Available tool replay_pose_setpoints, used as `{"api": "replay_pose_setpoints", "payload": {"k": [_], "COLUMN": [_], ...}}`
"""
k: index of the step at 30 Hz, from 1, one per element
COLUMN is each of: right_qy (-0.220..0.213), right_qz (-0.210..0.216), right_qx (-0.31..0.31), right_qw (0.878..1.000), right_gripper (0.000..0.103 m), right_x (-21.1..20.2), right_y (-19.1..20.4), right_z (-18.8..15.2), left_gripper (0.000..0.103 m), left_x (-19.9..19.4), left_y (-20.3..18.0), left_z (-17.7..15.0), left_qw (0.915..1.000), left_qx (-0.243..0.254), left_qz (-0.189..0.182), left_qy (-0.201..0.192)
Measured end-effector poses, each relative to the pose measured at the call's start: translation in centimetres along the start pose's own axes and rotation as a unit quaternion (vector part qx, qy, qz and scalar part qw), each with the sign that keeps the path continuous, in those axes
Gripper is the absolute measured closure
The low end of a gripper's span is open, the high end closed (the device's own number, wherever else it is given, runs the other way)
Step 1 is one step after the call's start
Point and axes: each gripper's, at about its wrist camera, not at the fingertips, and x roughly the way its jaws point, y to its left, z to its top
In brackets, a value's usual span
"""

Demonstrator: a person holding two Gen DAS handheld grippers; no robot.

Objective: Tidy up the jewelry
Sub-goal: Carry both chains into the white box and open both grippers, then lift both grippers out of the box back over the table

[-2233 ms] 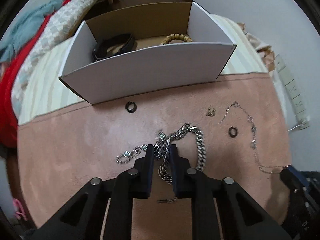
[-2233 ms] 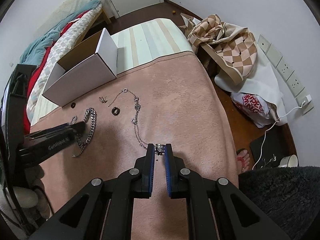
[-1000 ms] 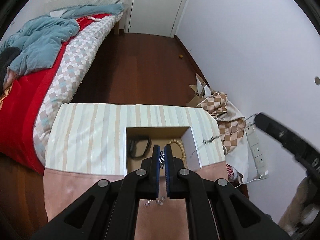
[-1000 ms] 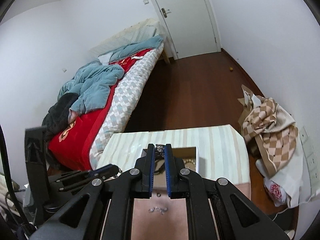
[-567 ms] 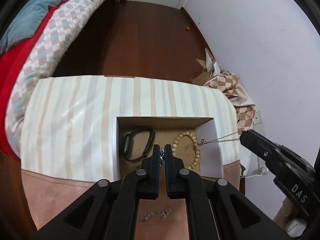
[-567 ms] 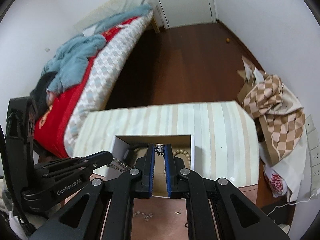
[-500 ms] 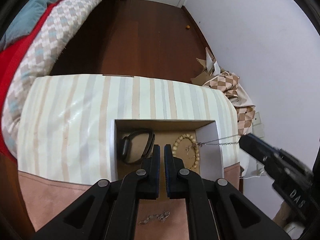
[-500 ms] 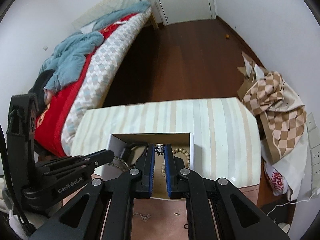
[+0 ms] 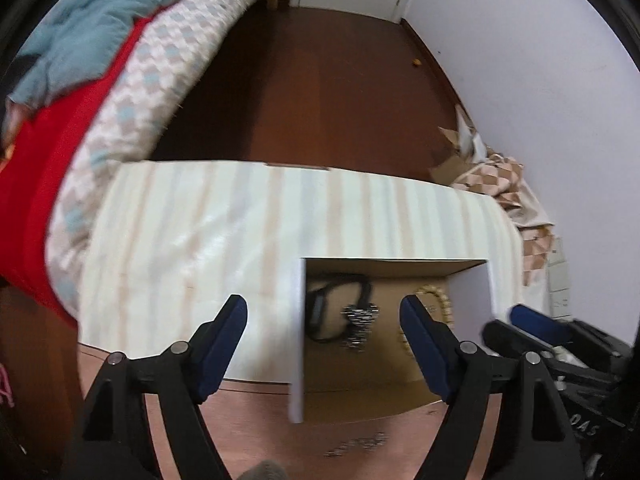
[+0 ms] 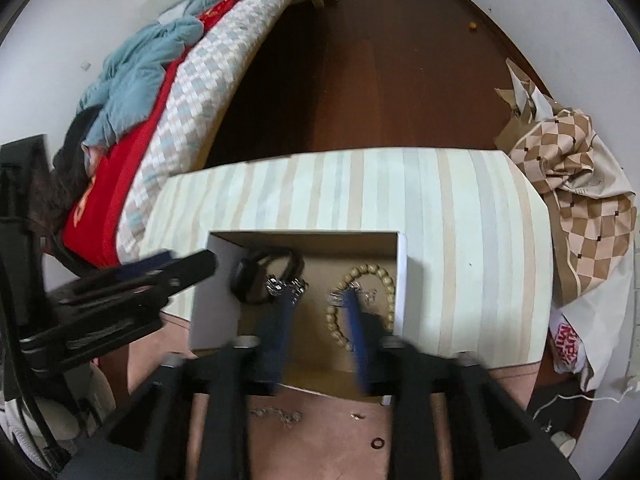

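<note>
Worktop [image 10: 460,208]: covered at the far end by a striped cloth and at the near end by a pink mat [image 10: 328,432]. An open cardboard box [image 10: 401,280] stands where the two meet.

Box contents, right wrist view: a black band [image 10: 256,280] at the left, a bead bracelet [image 10: 370,270] at the right, a silver chain [image 10: 286,286] heaped between the band and the middle, and a thinner chain [image 10: 340,298] inside the bead loop.

Items not yet boxed lie on the mat, toward 6 o'clock from the box: a small silver chain [image 10: 276,414], a tiny metal piece [image 10: 355,416] and a dark ring [image 10: 378,445].

Left hand-held gripper [image 9: 324,316]: fingers spread wide, nothing between them, hovering over the box's left wall.

Right hand-held gripper [image 10: 320,304]: fingers apart, empty, blurred, tips above the box floor.

Governing relation: in the right wrist view the loose pieces sit at about 6 o'clock from the right fingertips, beneath the tool body, so either tool must draw back toward the operator. The small chain's long axis runs 9 to 3 o'clock, across the finger line. In my judgement the right tool is nearer the ring and the metal piece; the chain lies roughly between both.
</note>
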Motion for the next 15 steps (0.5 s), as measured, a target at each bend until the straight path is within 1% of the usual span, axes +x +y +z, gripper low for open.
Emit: {"api": "replay_pose_setpoints", "payload": {"k": [1, 2, 3, 4, 5, 6, 8, 9, 10, 11, 13, 15], "right_qy": [-0.002, -0.002, -0.003, -0.007, -0.010, -0.015, -0.021, -0.025, -0.029, -0.030, -0.029, -0.028], "right_qz": [-0.005, -0.012, -0.019, -0.031, -0.041, -0.056, -0.082, -0.094, -0.118, -0.133, -0.153, -0.161], "right_qx": [-0.002, -0.006, -0.009, -0.012, -0.014, -0.016, -0.017, -0.018, -0.021, -0.022, -0.021, -0.017], "right_qw": [1.000, 1.000, 1.000, 0.999, 0.999, 0.998, 0.996, 0.995, 0.992, 0.990, 0.988, 0.986], "right_gripper": [0.051, 0.051, 0.050, 0.045, 0.038, 0.033, 0.018, 0.015, 0.010, 0.006, 0.006, 0.005], "right_x": [-0.1, -0.3, -0.4, -0.7, -0.8, -1.0, -1.3, -1.4, -1.4, -1.3, -1.0, -0.6], "right_y": [0.0, 0.1, 0.2, 0.3, 0.4, 0.4, 0.4, 0.4, 0.4, 0.5, 0.4, 0.3], "right_z": [-0.3, -0.5, -0.7, -1.1, -1.2, -1.5, -2.1, -2.3, -2.9, -3.2, -3.8, -4.4], "left_gripper": [0.025, 0.022, 0.010, 0.005, 0.001, 0.001, 0.001, 0.001, 0.000, 0.000, 0.000, 0.000], "left_x": [-0.2, -0.4, -0.5, -0.7, -0.9, -1.2, -1.5, -1.5, -1.6, -1.6, -1.5, -1.4], "left_y": [0.2, 0.4, 0.6, 0.8, 0.9, 1.1, 1.4, 1.4, 1.4, 1.4, 1.4, 1.3], "left_z": [-0.2, -0.5, -0.7, -1.0, -1.5, -1.9, -2.9, -3.1, -3.5, -3.8, -4.5, -5.0], "left_qw": [0.9999, 0.9998, 0.9996, 0.9993, 0.9988, 0.9982, 0.9966, 0.9957, 0.9949, 0.9944, 0.9937, 0.9934], "left_qx": [0.001, 0.001, 0.000, 0.000, 0.001, 0.001, 0.001, 0.001, 0.002, 0.002, 0.005, 0.007], "left_qz": [0.010, 0.019, 0.027, 0.034, 0.043, 0.052, 0.070, 0.077, 0.083, 0.087, 0.094, 0.097], "left_qy": [-0.004, -0.009, -0.013, -0.017, -0.024, -0.031, -0.045, -0.052, -0.057, -0.059, -0.062, -0.060]}}
